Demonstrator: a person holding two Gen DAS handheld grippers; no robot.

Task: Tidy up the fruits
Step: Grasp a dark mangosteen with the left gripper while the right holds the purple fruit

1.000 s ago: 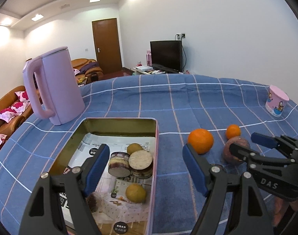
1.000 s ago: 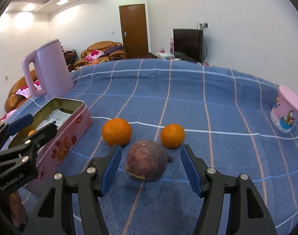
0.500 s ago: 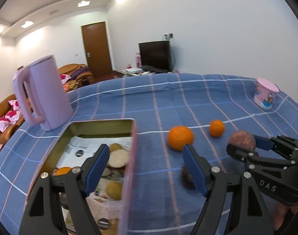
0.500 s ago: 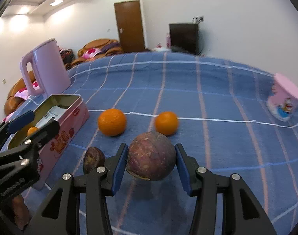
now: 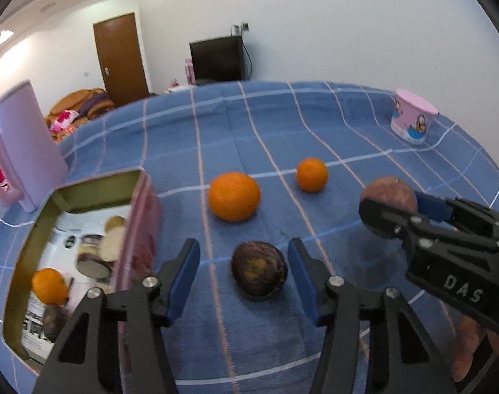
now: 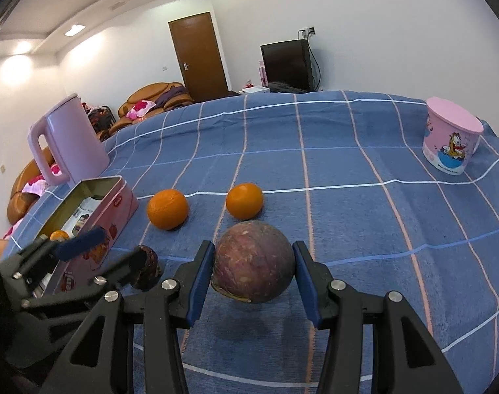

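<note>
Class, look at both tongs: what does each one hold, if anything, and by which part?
The right tongs grip the big purple fruit by its two sides. The left tongs are closing around the small dark fruit but hold nothing yet.

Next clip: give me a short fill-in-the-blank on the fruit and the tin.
1. The right gripper is shut on the large ____ fruit.
2. ____ oranges lie on the cloth outside the tin.
3. One ____ lies inside the tin.

Missing: purple; Two; orange

Black tongs [image 5: 244, 275], blue pads [image 5: 183, 277], silver screws (white "DAS" lettering on side).
</note>
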